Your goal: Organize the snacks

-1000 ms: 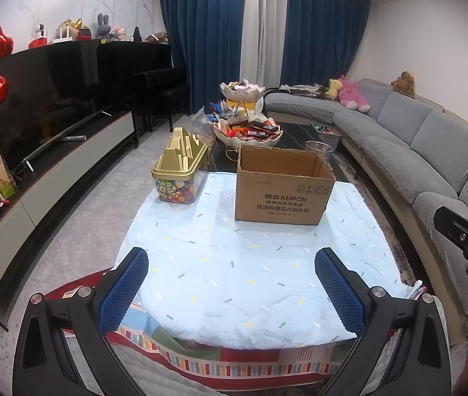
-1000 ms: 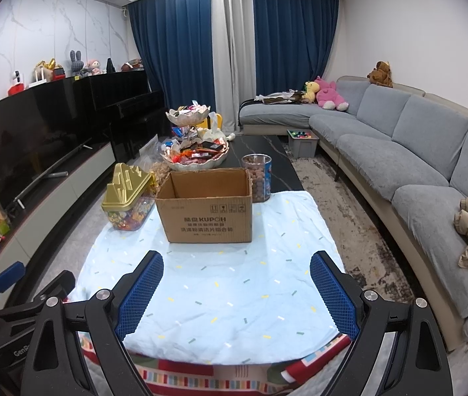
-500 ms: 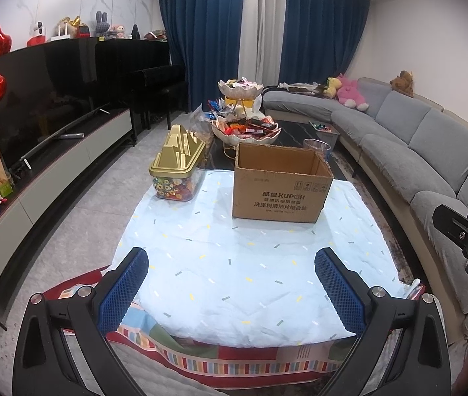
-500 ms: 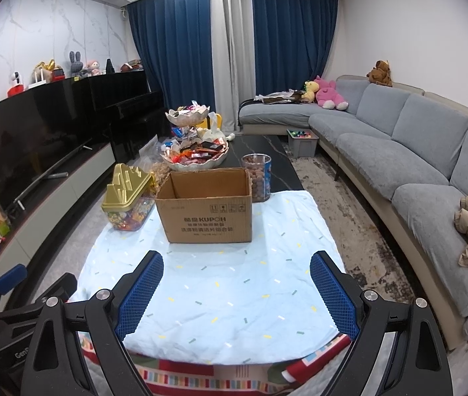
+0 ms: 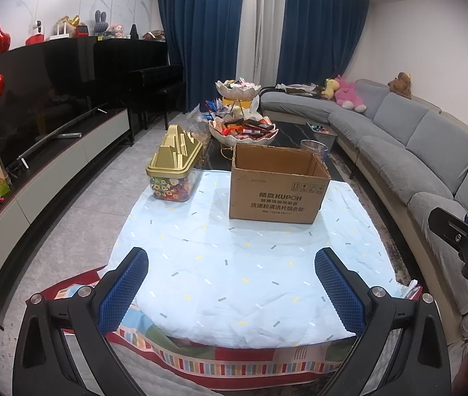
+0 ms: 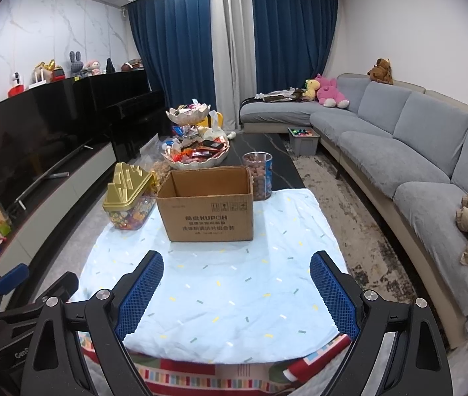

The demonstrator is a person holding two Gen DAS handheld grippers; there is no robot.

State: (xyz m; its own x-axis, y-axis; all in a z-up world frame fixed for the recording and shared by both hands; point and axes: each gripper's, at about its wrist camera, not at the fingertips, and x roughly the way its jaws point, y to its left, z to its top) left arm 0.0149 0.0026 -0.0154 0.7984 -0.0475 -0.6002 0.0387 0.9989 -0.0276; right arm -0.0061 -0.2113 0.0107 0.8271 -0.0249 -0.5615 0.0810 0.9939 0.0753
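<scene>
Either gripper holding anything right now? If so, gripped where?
Nothing held. The left gripper and right gripper are both open over the blue cloth, short of the cardboard box.

The desk is covered by a pale blue cloth (image 5: 234, 264) scattered with small yellow, grey and white dashes, over a striped multicoloured mat (image 5: 234, 363). A plain brown cardboard box (image 5: 276, 186) is printed with dark lettering. The candy container (image 5: 172, 178) is capped in gold — its contents are multicoloured. Navy curtains (image 6: 181, 49) are seen behind — the sofa (image 6: 399, 151) is grey.
</scene>
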